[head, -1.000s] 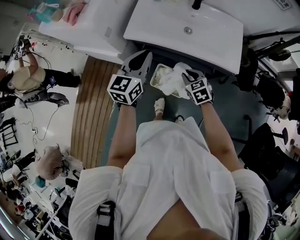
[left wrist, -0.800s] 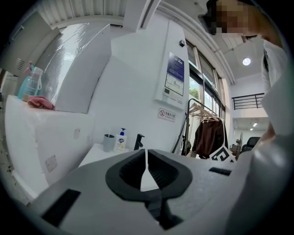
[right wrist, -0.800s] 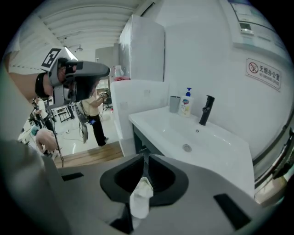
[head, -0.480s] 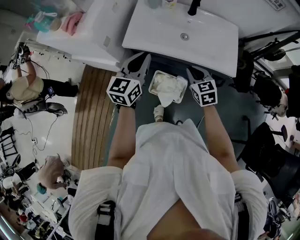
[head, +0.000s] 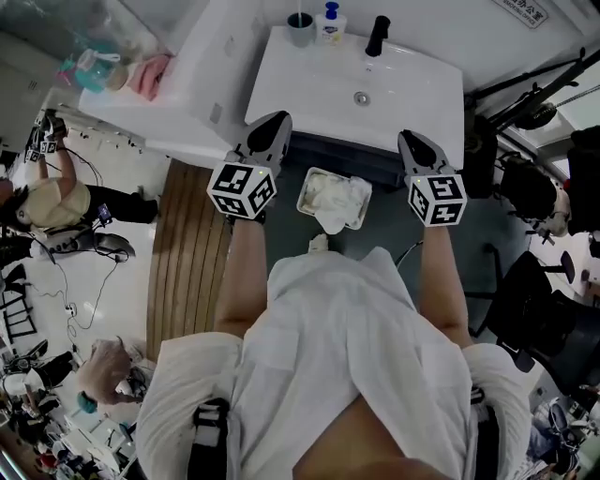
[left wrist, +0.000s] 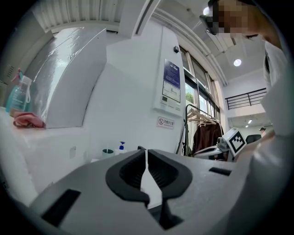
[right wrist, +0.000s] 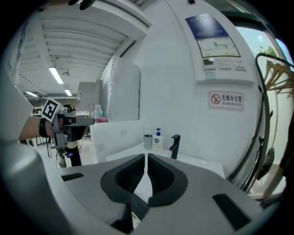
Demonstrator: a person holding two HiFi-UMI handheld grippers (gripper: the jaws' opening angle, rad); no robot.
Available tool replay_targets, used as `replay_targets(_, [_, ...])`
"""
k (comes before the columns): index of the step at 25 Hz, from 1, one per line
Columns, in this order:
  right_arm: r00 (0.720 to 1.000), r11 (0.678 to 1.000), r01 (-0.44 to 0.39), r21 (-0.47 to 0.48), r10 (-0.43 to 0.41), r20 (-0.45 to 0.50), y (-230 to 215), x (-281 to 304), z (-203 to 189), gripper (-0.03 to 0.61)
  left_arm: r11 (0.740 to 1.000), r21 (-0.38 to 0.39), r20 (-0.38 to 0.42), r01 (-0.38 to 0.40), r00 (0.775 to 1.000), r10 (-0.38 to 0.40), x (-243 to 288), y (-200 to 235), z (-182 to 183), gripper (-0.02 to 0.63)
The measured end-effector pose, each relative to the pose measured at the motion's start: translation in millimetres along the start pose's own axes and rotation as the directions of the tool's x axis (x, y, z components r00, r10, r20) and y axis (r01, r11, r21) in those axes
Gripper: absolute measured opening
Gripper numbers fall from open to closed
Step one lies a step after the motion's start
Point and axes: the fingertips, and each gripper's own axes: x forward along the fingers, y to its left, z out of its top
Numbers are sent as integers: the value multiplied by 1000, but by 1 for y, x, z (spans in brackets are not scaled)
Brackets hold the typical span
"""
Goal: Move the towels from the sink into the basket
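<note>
- Since a second ago the right gripper [head: 411, 141] has risen from the basket [head: 306, 192], where it stood at a towel, to the front edge of the sink [head: 309, 75]. The left gripper [head: 273, 120] has also come up slightly.
- Right gripper: its own view shows the jaws drawn together to a thin slit with nothing between them.
- Left gripper: jaws likewise together and empty, pointing level toward the wall past the sink.
- Basket: it sits on the floor between the two grippers and below the sink's front edge.
- Towels [head: 334, 197]: white, crumpled and heaped inside the basket. One corner hangs over the near rim toward the person.
- Sink: the white basin shows bare around its drain, with no towel visible in it. A faucet [head: 377, 36], a soap bottle [head: 328, 22] and a cup [head: 299, 28] stand at its back edge.
- Handling, as a judgement: the towels look soft, limp and light, with no risk of breakage. They will sag and trail when lifted.
- Hold, as a judgement: a pinch on a raised fold or on the overhanging corner should serve. A grab at the middle of the heap may drag a neighbouring towel along.
- Progress, as a judgement: the transfer appears complete or nearly so, with only the draped corner left untidy.
</note>
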Motion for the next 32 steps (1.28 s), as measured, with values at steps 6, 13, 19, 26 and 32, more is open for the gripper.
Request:
replay_targets(6, [981,994,105,28,-109,160,-25,-35,55,43,999,35,48,10,999,-11,0,10,30,21])
replay_targets(13, [947,983,174,57,-183,265,-35,-77,80,40,997,61,71,55,996,-59,3,-2,45,21])
replay_targets(19, [921,973,212,88,-229,317,-46,-100,92,29,994,79,84,74,993,-81,5,-8,56,21])
replay_targets(26, [924,973,215,78,-229,307,-55,-99,91,28,994,93,85,65,994,-73,8,-9,64,21])
replay_targets(32, [926,976,208,66,-218,308,-61,-94,94,28,991,107,76,77,993,-85,17,-11,68,21])
